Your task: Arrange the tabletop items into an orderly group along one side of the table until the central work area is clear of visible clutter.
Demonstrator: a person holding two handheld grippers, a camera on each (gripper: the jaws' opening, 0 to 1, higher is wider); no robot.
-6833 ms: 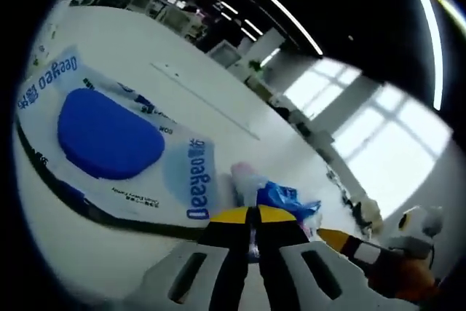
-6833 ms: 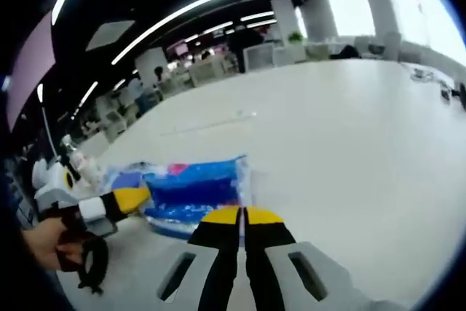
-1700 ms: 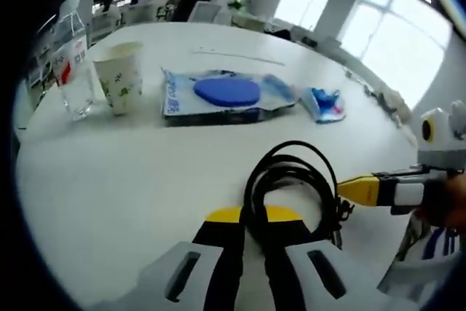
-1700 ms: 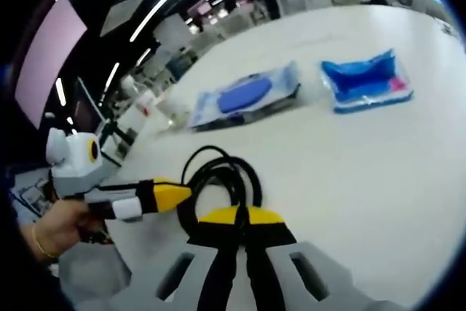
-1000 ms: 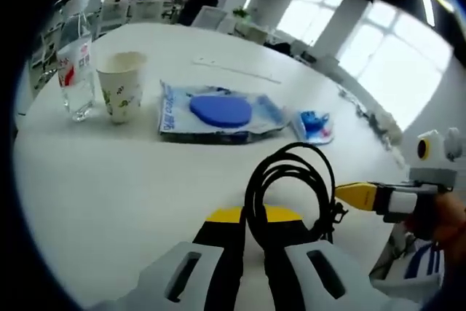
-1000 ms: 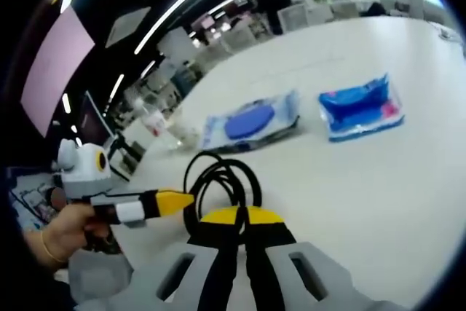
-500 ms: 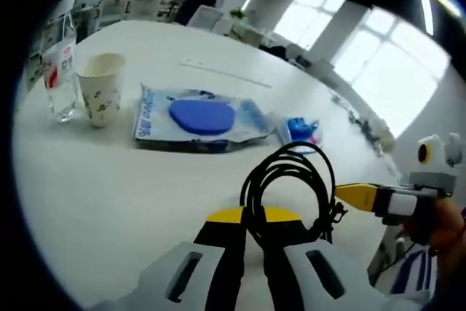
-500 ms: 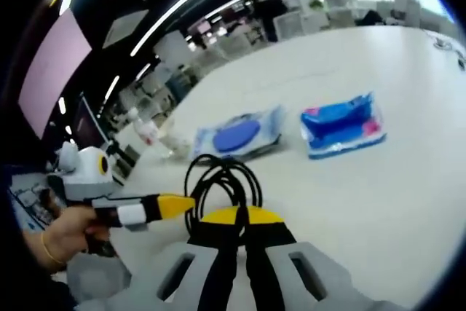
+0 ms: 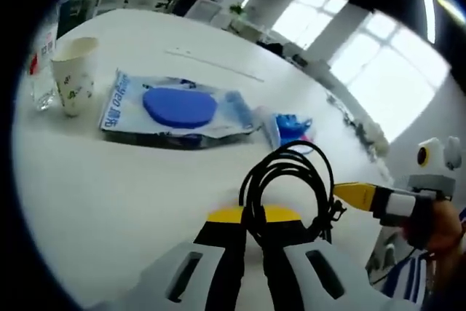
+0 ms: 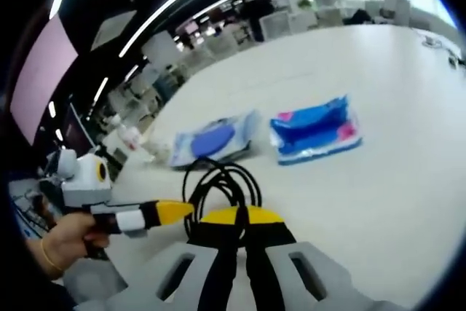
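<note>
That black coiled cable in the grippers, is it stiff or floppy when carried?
Probably springy: the black cable holds upright loops above the left gripper. Likely light, since pinched jaws alone carry it. Loops could loosen when the right gripper lets go.

The left gripper view rides just above the white counter (image 9: 109, 202), looking forward over its own tool (image 9: 251, 218) at 6 o'clock. It faces the far windows at 1 o'clock. The coiled black cable (image 9: 287, 191) sits very near the lens. The other tool (image 9: 348, 193) comes in at 4 o'clock.

The right gripper view sits equally low over the counter (image 10: 393, 143), with its own tool (image 10: 242, 216) at 6 o'clock. It faces the office interior at 12 o'clock, and the other tool (image 10: 178, 210) enters at 8 o'clock.

Both views share the cable (image 10: 218, 183), the wipes pack (image 9: 171, 107) (image 10: 211, 141), the blue packet (image 9: 291, 127) (image 10: 314, 135) and the paper cup (image 9: 73, 74) (image 10: 154, 152). Each view sees these from the opposite flank.
</note>
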